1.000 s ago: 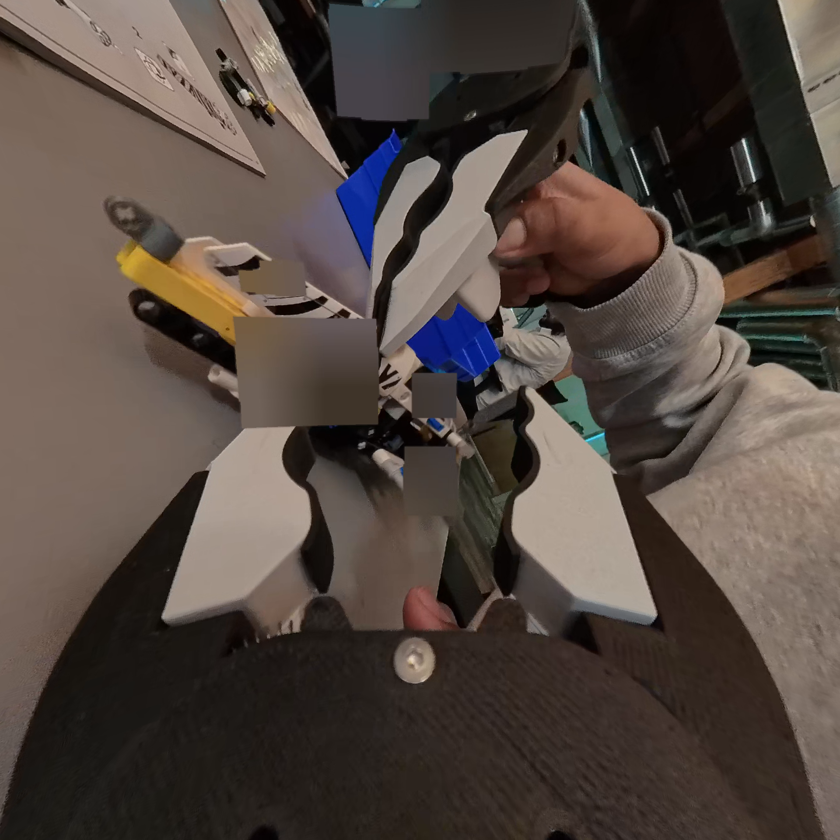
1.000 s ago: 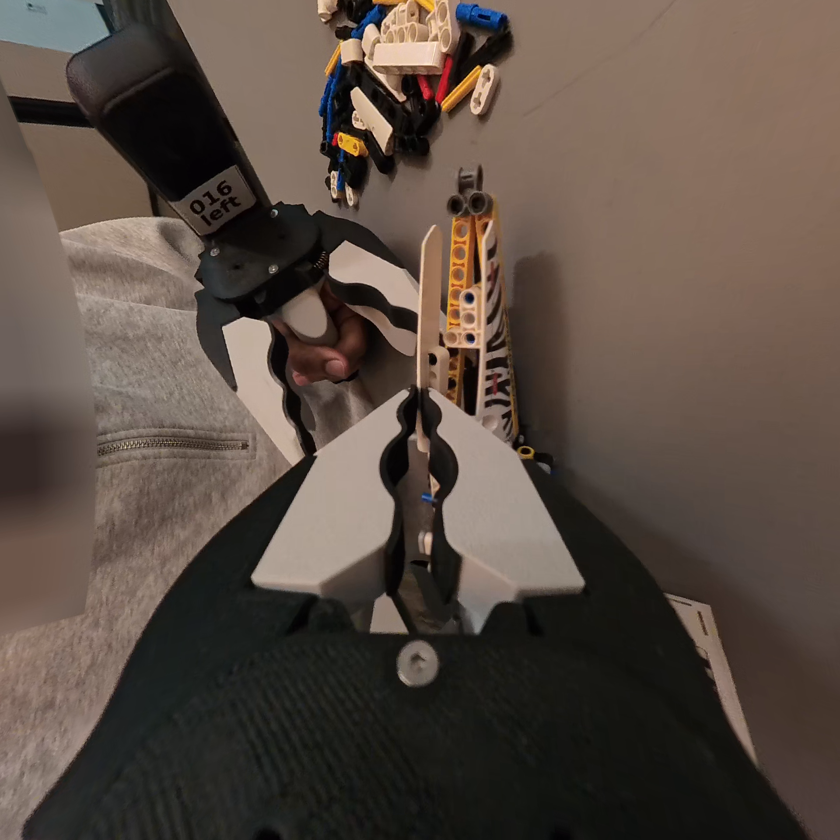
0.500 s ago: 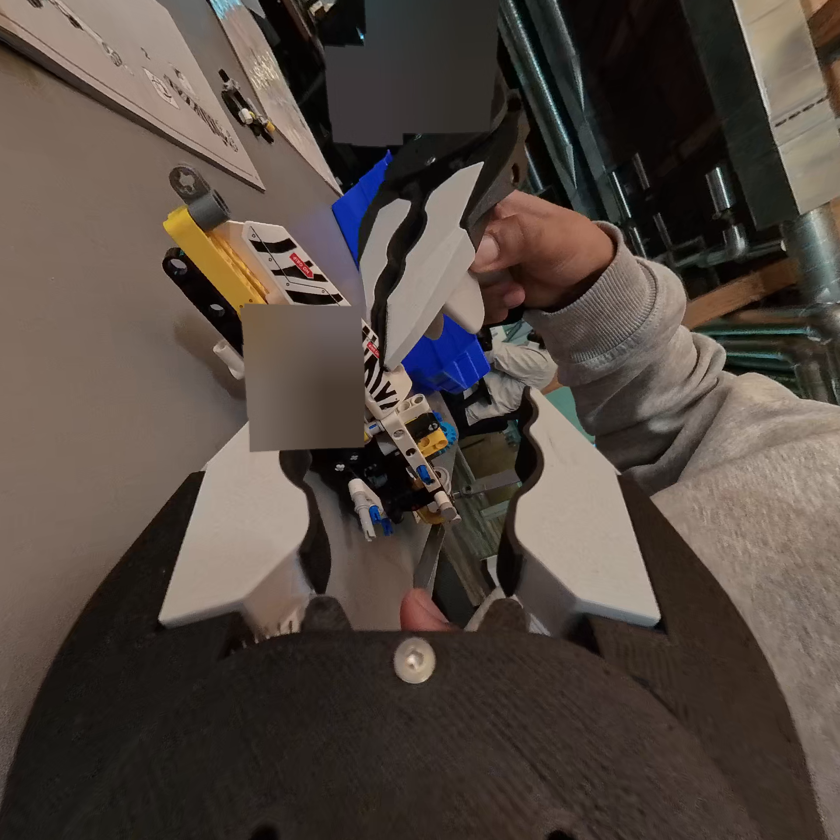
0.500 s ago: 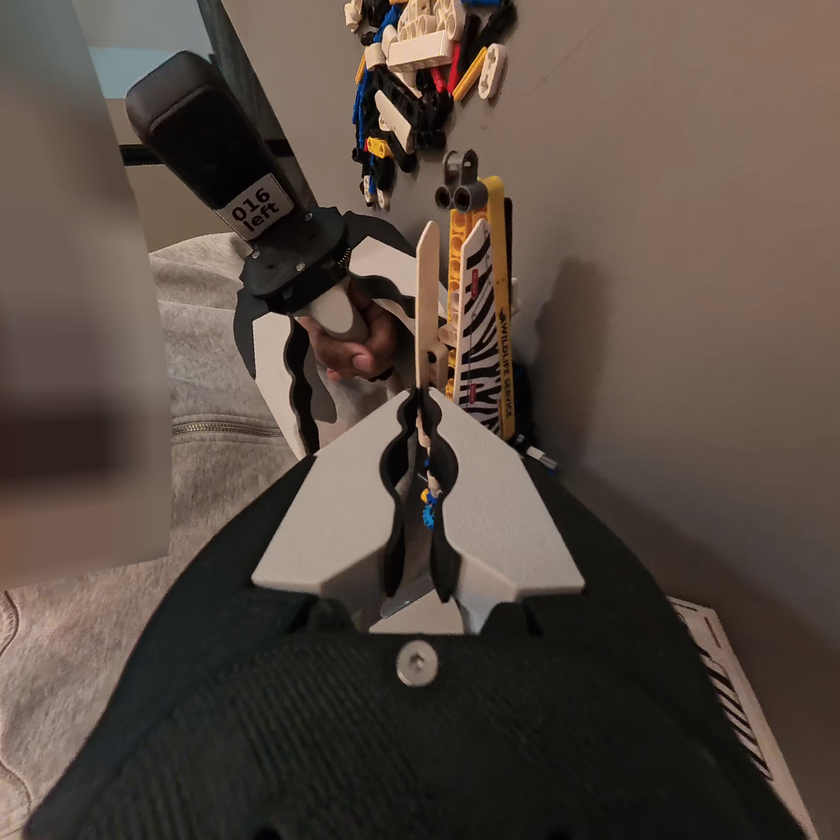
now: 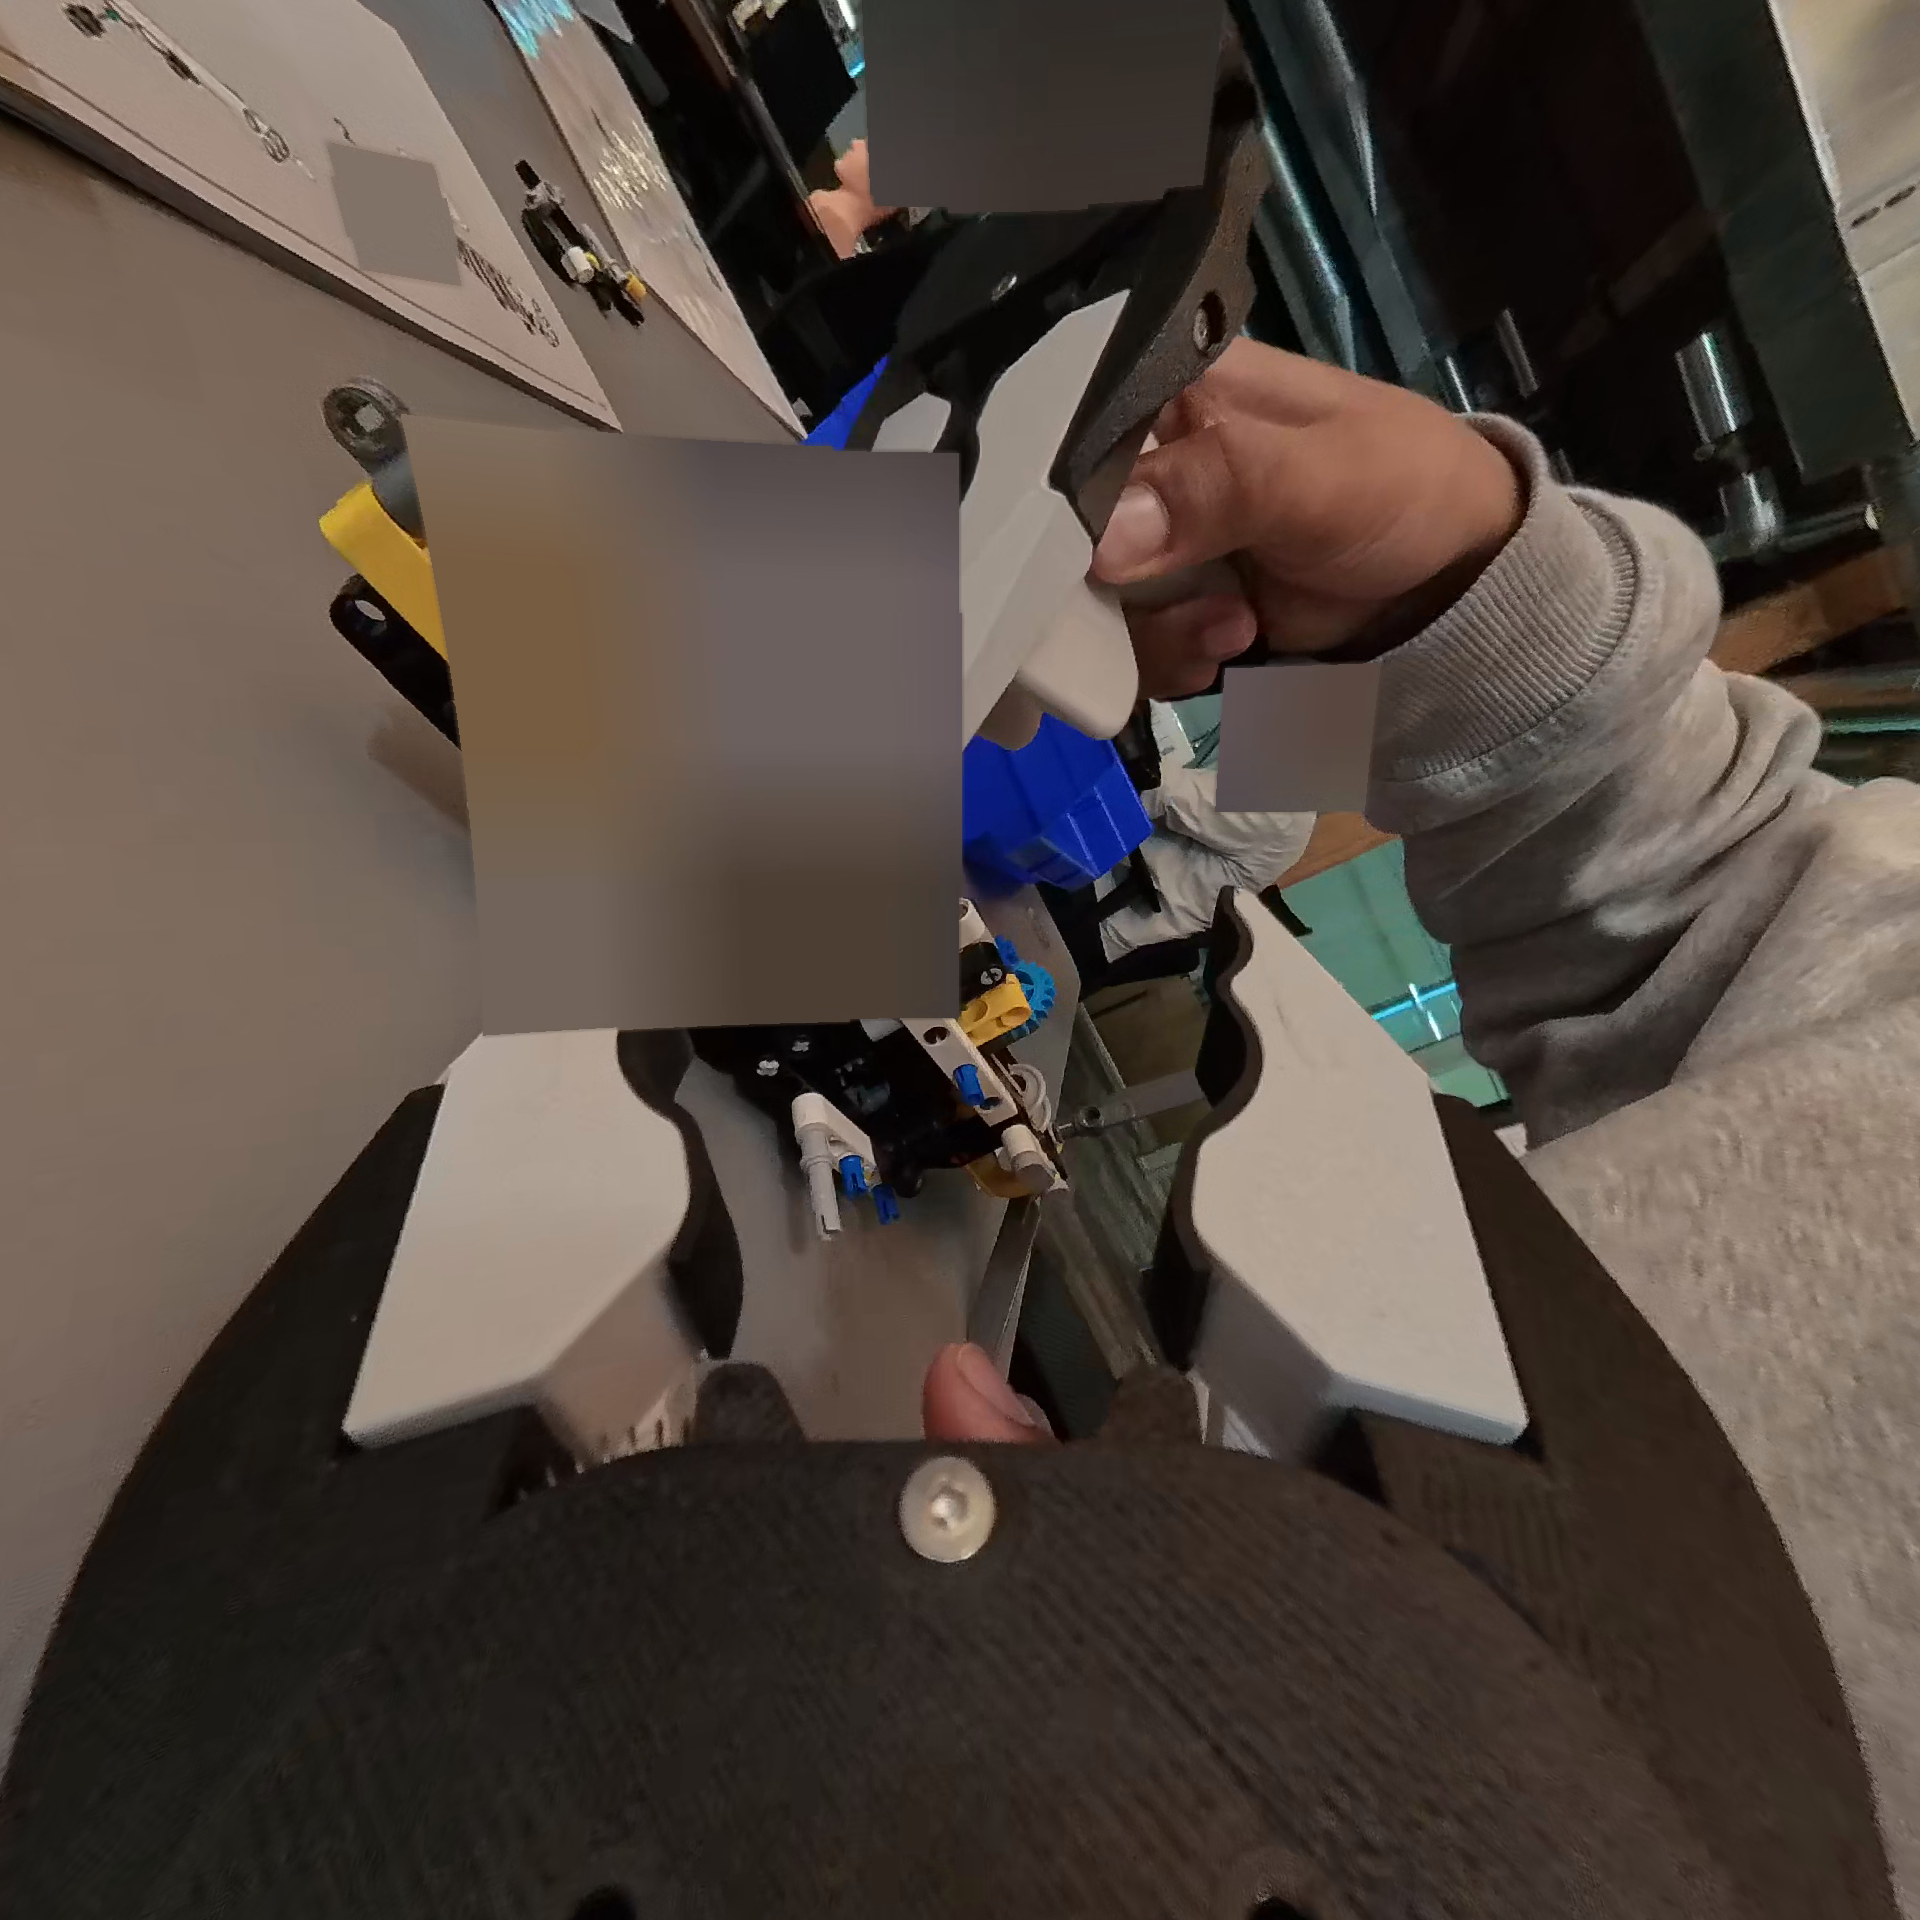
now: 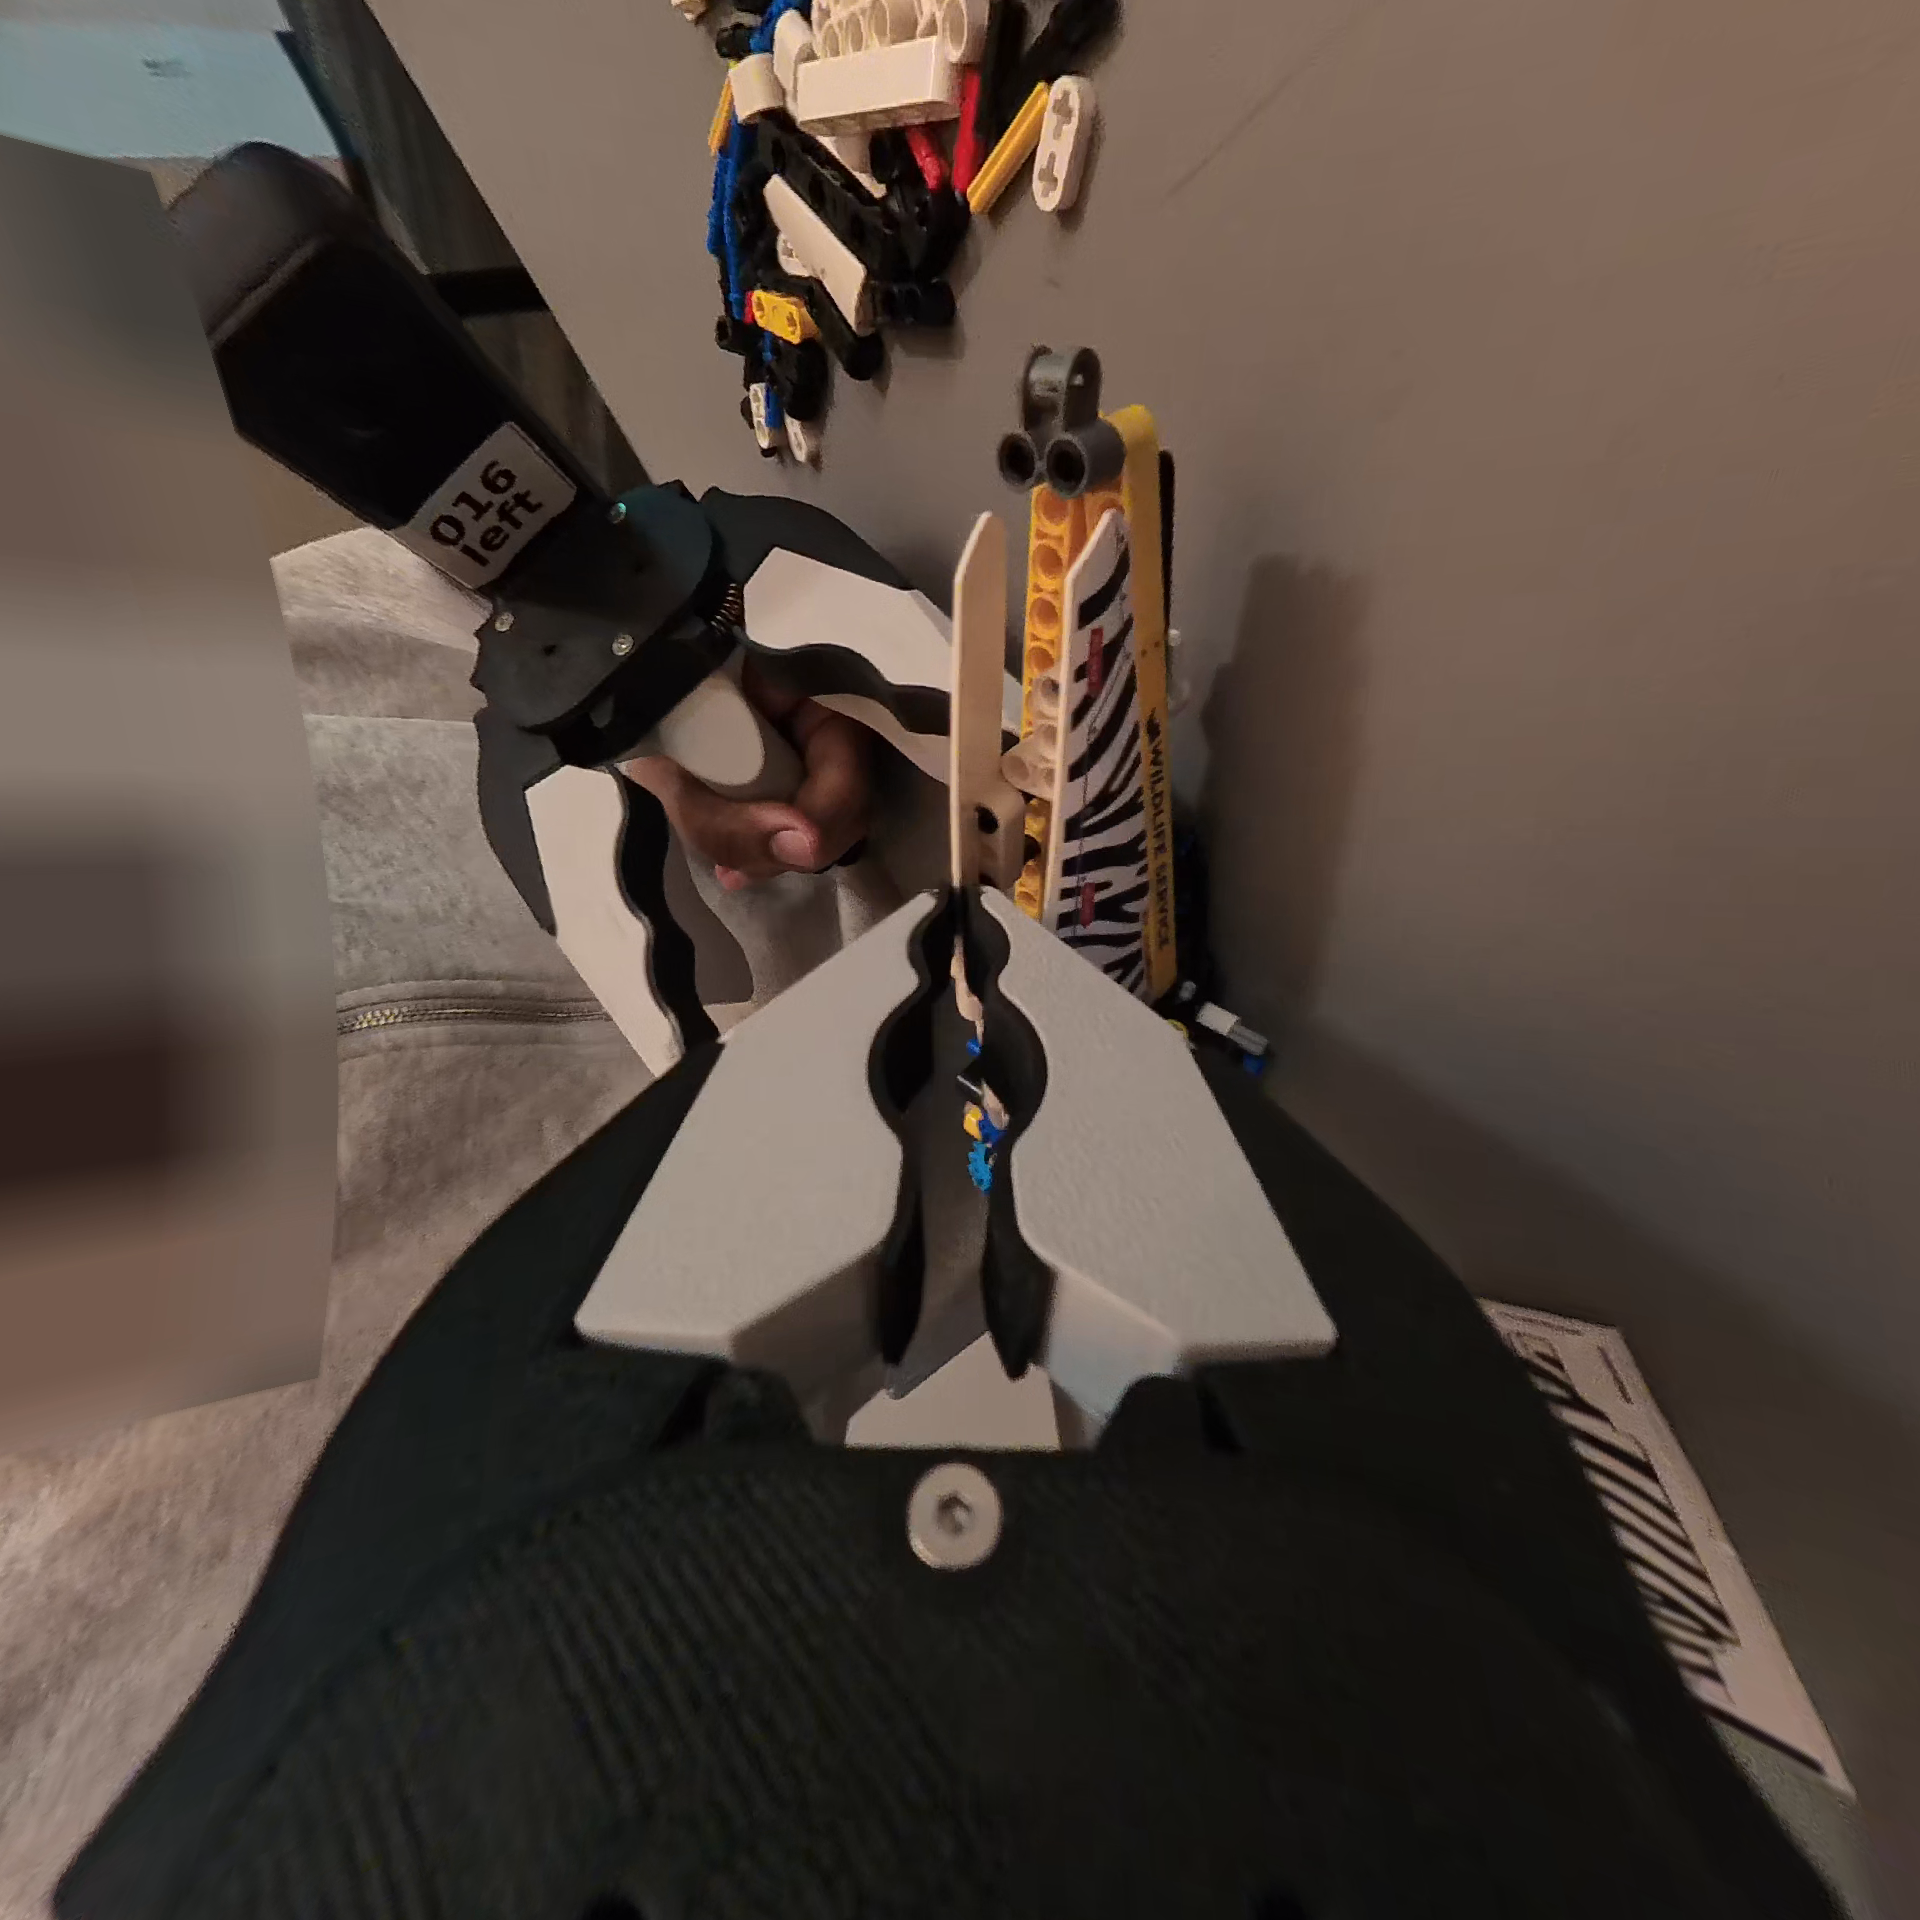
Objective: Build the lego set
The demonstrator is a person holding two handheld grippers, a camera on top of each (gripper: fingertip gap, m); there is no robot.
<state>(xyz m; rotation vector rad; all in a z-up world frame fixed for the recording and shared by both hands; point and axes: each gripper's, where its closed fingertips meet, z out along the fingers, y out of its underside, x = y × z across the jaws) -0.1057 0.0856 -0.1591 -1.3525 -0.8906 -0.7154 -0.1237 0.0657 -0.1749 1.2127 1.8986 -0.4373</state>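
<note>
The lego model (image 6: 1112, 779) is a long yellow beam frame with zebra-striped panels and a grey connector at its far end, resting against the grey table (image 6: 1558, 623). My right gripper (image 6: 961, 909) is shut on the model's plain white panel (image 6: 977, 675). In the left wrist view the model's near end (image 5: 904, 1112), with black beams and blue pins, lies between my open left gripper's (image 5: 935, 987) fingers without touching them; a blur patch hides the rest of it. The right gripper (image 5: 1029, 582) shows above it. The left gripper (image 6: 821, 894) shows open beside the model.
A pile of loose lego pieces (image 6: 883, 156) lies on the table beyond the model. An instruction booklet (image 6: 1662, 1538) lies near my right gripper, and printed sheets (image 5: 208, 187) lie farther off. A blue bin (image 5: 1049, 821) stands behind the model. A grey sleeve (image 5: 1558, 779) is on the right. Less than 4 cm separates the two grippers' tips.
The right gripper, still shut on the white panel, has turned the model so its zebra panel faces the right wrist camera more. The left gripper stays open.
</note>
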